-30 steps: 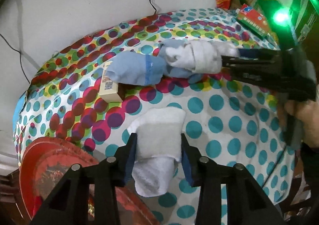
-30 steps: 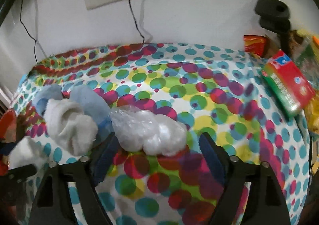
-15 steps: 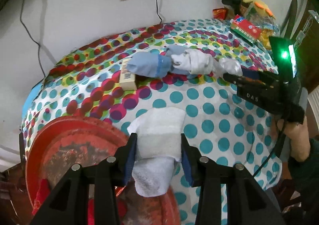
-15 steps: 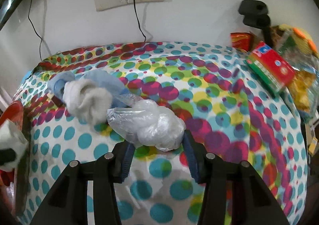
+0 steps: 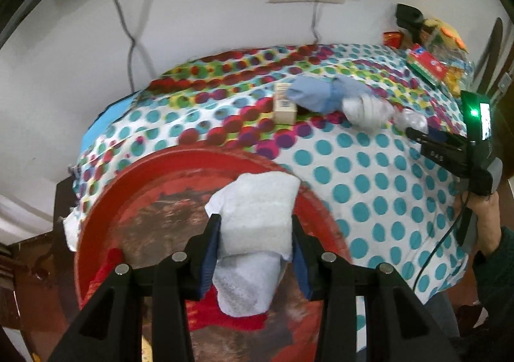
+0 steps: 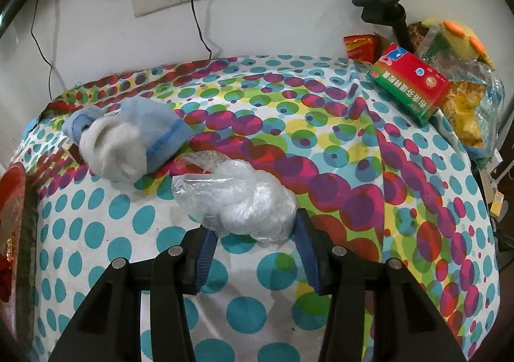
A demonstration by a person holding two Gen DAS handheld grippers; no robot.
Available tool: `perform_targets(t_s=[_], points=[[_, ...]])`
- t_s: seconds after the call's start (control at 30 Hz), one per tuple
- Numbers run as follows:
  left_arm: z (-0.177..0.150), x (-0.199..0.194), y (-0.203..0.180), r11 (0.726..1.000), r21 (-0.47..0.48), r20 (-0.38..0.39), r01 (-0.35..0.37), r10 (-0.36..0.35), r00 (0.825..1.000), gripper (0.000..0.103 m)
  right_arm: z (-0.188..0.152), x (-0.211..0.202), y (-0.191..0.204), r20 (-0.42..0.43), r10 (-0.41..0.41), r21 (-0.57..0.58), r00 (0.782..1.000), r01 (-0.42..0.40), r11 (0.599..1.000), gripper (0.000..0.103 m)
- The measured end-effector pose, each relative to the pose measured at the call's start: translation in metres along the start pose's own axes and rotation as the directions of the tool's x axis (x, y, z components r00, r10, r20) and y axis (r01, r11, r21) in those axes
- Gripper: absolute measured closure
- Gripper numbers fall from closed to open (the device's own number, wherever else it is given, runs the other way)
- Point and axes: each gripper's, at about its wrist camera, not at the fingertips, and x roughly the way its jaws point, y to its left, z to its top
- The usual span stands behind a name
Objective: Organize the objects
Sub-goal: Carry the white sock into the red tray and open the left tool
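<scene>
White wall with sockets and trailing cables behind; polka-dot cloth-covered counter (image 6: pixel 321 169) fills most of both views. Round red plastic basin (image 5: pixel 106 201) sits at the counter's left edge, some red fabric (image 5: pixel 225 313) already in it.

Left gripper (image 5: pixel 253 252): jaws closed on a folded white towel-like cloth (image 5: pixel 257 217), held above the basin, lower end drooping free below the jaws. Soft, light, limp; squeezes flat, so a grip across the thick folded middle looks right. No breakage risk; it should simply flop when let go.

Light blue sock bundle (image 6: pixel 151 124) lies mid-counter, touching a rolled white sock (image 6: pixel 112 150), with a small beige carton (image 5: pixel 284 103) just beside them on the basin side. Socks: soft, grippy, best pinched across the bulk.

Right gripper (image 6: pixel 253 233): jaws closed around a crumpled clear plastic bag wad (image 6: pixel 241 201), near the socks but apart from them; I cannot tell if it is lifted or resting on the counter. Very light, slick and springy; likely to slide out if pinched at the edge, so hold through the dense knot.

Red-and-green medicine box (image 6: pixel 408 82) and snack bags (image 6: pixel 465 98) sit at the far right, well apart.
</scene>
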Motion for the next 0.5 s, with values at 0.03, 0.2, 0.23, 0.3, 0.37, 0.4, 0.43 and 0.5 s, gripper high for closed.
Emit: perform_targets(t_s=[0.03, 0.2, 0.23, 0.3, 0.37, 0.4, 0.43, 0.5], points=[[-0.001, -0.002, 0.004, 1.0, -0.004, 0.002, -0.008, 0.008, 1.0, 0.062, 0.0, 0.0, 0.0, 0.001, -0.001, 0.002, 1.0, 0.001, 1.0, 0.058], [-0.003, -0.009, 0.017, 0.999, -0.021, 0.01, -0.03, 0.03, 1.0, 0.062, 0.001, 0.001, 0.0, -0.003, -0.007, 0.007, 1.0, 0.007, 1.0, 0.058], [-0.003, -0.009, 0.018, 0.999, -0.02, 0.01, -0.031, 0.031, 0.999, 0.062, 0.001, 0.002, 0.0, -0.003, -0.006, 0.006, 1.0, 0.006, 1.0, 0.058], [-0.004, -0.011, 0.021, 0.999, -0.023, 0.012, -0.038, 0.038, 0.999, 0.062, 0.001, 0.002, 0.0, -0.003, -0.008, 0.004, 1.0, 0.008, 1.0, 0.058], [-0.005, -0.012, 0.023, 0.999, -0.023, 0.013, -0.041, 0.041, 0.999, 0.062, 0.001, 0.002, 0.001, -0.005, -0.016, -0.002, 1.0, 0.016, 1.0, 0.058], [-0.006, -0.013, 0.023, 0.999, -0.024, 0.012, -0.042, 0.042, 0.999, 0.062, 0.001, 0.002, 0.001, -0.005, -0.022, -0.006, 1.0, 0.022, 1.0, 0.058], [-0.007, -0.013, 0.024, 0.999, -0.024, 0.011, -0.044, 0.044, 0.999, 0.062, 0.001, 0.002, 0.002, -0.006, -0.029, -0.012, 1.0, 0.029, 1.0, 0.058], [-0.008, -0.015, 0.025, 0.999, -0.026, 0.012, -0.045, 0.045, 0.999, 0.062, 0.001, 0.002, 0.003, -0.007, -0.039, -0.019, 0.999, 0.039, 0.999, 0.058]])
